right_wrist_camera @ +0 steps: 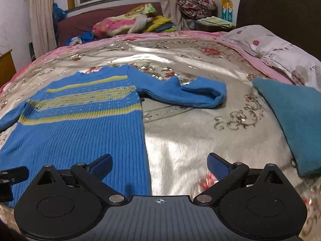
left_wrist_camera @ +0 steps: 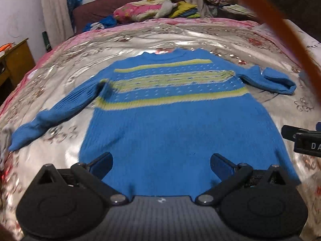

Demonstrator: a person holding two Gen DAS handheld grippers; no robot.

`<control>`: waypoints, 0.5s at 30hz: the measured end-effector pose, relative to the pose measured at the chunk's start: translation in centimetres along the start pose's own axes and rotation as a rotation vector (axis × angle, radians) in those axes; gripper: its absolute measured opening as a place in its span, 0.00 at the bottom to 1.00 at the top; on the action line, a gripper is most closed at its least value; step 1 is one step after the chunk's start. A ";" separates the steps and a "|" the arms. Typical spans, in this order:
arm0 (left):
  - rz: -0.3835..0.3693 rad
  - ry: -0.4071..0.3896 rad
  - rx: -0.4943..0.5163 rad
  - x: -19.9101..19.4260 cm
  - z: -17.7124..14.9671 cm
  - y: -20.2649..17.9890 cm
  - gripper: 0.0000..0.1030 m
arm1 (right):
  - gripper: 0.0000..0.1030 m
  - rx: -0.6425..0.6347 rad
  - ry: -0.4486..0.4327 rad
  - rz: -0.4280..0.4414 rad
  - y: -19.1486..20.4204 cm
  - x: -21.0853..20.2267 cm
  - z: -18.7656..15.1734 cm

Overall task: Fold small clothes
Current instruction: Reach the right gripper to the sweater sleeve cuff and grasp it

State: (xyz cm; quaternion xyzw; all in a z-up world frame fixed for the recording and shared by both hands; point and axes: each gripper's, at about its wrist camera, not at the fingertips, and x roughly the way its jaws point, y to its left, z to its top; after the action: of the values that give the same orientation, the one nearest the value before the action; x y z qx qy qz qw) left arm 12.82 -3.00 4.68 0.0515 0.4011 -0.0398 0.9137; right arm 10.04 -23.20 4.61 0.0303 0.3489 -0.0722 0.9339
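Observation:
A small blue knit sweater (left_wrist_camera: 176, 120) with yellow-green stripes lies flat on the shiny floral bedspread (left_wrist_camera: 70, 64), both sleeves spread out. My left gripper (left_wrist_camera: 161, 166) is open and empty over the sweater's bottom hem. My right gripper (right_wrist_camera: 159, 166) is open and empty over the hem's right edge, with the sweater (right_wrist_camera: 70, 130) to its left and the bent right sleeve (right_wrist_camera: 190, 92) further ahead. The right gripper's tip also shows at the right edge of the left wrist view (left_wrist_camera: 305, 140).
A folded teal garment (right_wrist_camera: 295, 124) lies on the bed to the right. Pillows (right_wrist_camera: 280, 52) and a dark headboard (right_wrist_camera: 280, 6) are at the far right. A second bed with piled bedding (right_wrist_camera: 124, 24) stands behind. An orange strap (left_wrist_camera: 280, 32) crosses the left wrist view.

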 end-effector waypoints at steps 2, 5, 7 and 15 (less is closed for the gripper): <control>-0.003 0.007 0.009 0.9 0.7 -0.3 1.00 | 0.94 -0.012 -0.003 0.015 0.3 0.3 0.2; -0.003 0.016 0.013 1.7 1.2 -0.4 1.00 | 0.94 -0.043 0.003 0.053 1.5 0.7 0.3; 0.005 0.023 0.016 2.1 1.2 -0.2 1.00 | 0.94 -0.056 0.013 0.070 2.2 1.3 0.4; 0.027 0.056 0.012 3.3 1.0 0.6 1.00 | 0.90 -0.100 0.034 0.097 4.1 2.4 1.0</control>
State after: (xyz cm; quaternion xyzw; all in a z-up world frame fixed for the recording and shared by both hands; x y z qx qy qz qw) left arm 15.82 -2.60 2.96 0.0637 0.4254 -0.0285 0.9023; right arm 13.09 -19.54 3.80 0.0020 0.3660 -0.0089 0.9306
